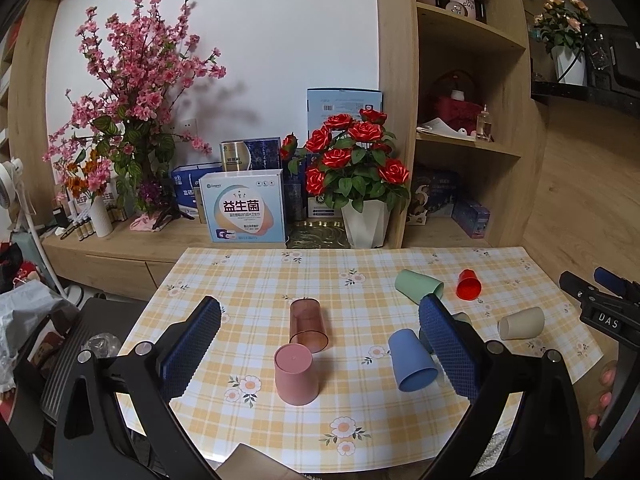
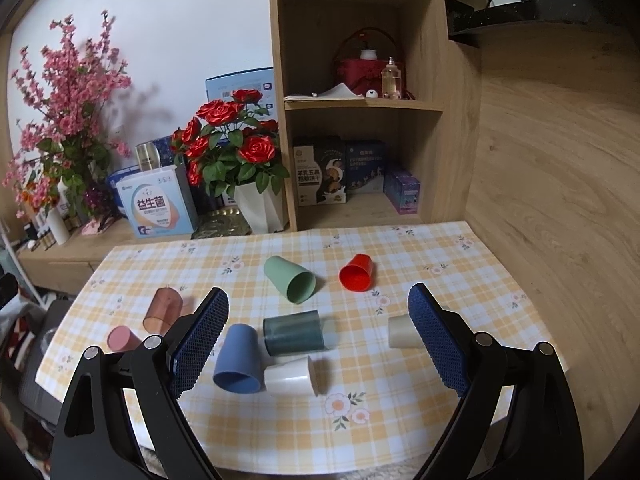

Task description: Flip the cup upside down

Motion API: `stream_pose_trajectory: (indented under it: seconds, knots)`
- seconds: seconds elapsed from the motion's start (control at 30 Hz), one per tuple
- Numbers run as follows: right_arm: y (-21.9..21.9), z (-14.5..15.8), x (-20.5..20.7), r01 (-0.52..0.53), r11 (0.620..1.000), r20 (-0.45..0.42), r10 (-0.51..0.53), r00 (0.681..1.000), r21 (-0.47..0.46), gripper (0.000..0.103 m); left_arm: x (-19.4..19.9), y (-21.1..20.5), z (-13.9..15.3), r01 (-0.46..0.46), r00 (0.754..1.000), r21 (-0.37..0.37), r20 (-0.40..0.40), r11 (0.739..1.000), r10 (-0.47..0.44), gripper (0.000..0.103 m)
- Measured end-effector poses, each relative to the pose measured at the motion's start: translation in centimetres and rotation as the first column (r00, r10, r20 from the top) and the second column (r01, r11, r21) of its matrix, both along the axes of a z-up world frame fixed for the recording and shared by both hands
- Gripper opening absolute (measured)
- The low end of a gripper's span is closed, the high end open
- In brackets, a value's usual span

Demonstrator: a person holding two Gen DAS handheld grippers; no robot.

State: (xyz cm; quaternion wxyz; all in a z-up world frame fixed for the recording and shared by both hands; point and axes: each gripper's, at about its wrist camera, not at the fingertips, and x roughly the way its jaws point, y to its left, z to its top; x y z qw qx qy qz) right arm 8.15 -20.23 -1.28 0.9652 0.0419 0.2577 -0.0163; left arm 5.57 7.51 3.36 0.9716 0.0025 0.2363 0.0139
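Several cups are on the checked tablecloth [image 1: 360, 432]. A pink cup [image 1: 295, 374] stands upside down; it also shows in the right wrist view [image 2: 119, 338]. A clear brown cup [image 1: 308, 325], a blue cup [image 1: 412, 360], a green cup [image 1: 418, 286], a red cup [image 1: 469, 285] and a beige cup [image 1: 522, 323] lie on their sides. The right wrist view adds a dark teal cup [image 2: 294, 333] and a white cup [image 2: 292, 376], both lying down, beside the blue cup [image 2: 237, 359]. My left gripper [image 1: 320, 344] is open and empty above the pink and brown cups. My right gripper [image 2: 318, 340] is open and empty above the teal cup.
A white pot of red roses [image 1: 364, 216] and boxes [image 1: 244, 210] stand on the sideboard behind the table. A wooden shelf unit [image 2: 360, 120] rises at the back right. The right gripper's body [image 1: 600, 312] shows at the right edge of the left wrist view.
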Motion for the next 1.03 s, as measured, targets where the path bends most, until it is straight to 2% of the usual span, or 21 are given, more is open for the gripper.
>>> stream_pose_trajectory:
  seconds: [1.03]
  knots:
    - [-0.28, 0.37, -0.03, -0.003, 1.0, -0.001, 0.003, 1.0, -0.001, 0.088, -0.22, 0.28, 0.57, -0.017, 1.0, 0.009, 0.006, 1.0, 0.017, 0.097]
